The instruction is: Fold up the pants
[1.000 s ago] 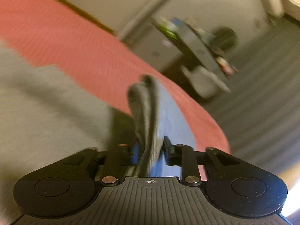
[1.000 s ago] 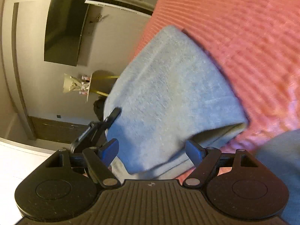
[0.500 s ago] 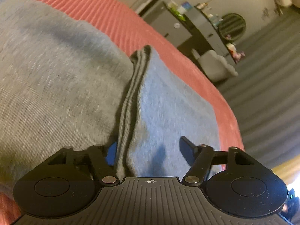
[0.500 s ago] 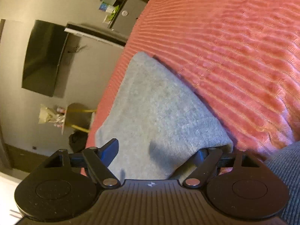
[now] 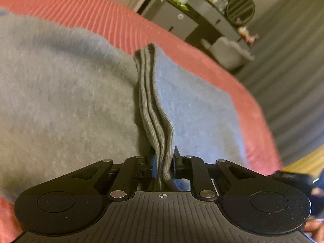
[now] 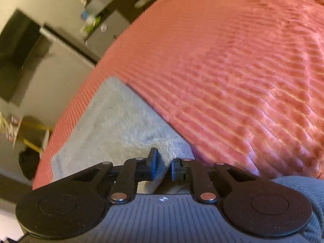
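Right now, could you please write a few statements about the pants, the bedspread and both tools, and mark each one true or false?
1. The left tool pinches the ribbed grey waistband of the grey fleece pants. True.
2. The right tool stands wide open. False: it has just closed on grey fabric.
3. The pants lie on a ribbed coral-red bedspread. True.
4. The pants lie on the floor. False: they lie on the bedspread.
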